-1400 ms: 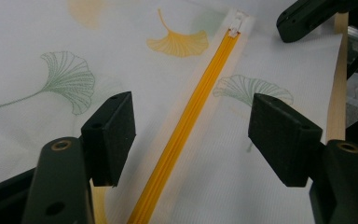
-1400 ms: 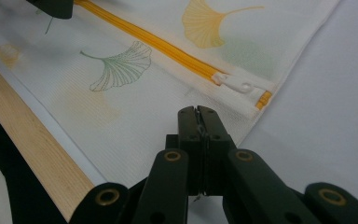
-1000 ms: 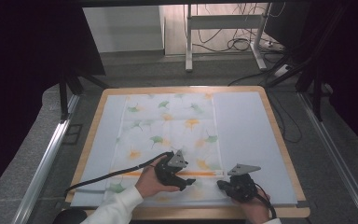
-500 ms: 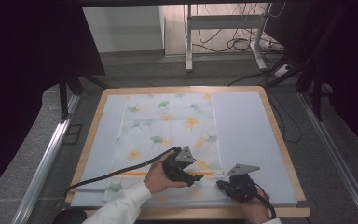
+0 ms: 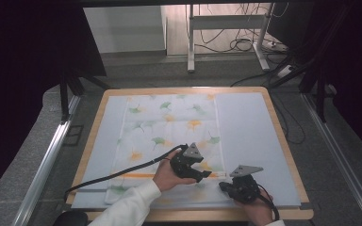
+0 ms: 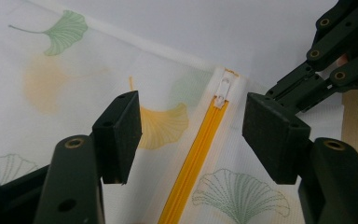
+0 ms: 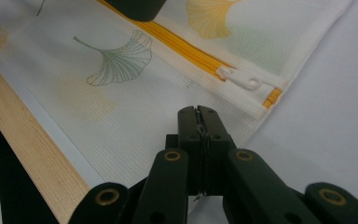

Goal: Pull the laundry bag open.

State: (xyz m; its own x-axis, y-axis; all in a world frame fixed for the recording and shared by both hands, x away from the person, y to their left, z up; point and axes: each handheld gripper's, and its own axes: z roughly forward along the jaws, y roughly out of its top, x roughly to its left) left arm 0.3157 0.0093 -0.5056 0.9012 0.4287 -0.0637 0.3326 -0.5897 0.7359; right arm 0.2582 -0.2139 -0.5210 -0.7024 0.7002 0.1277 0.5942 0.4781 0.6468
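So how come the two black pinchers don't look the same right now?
The left gripper has its jaws apart, closing in a little, with the orange zipper and its white pull lying in the gap, untouched. The right gripper has its jaws pressed shut on the white cloth near its corner. The left gripper hovers over the zipper line; the right sits beside the zipper's end. Both are black and hand-held.

Bright even light, dark surroundings, close-ups slightly soft
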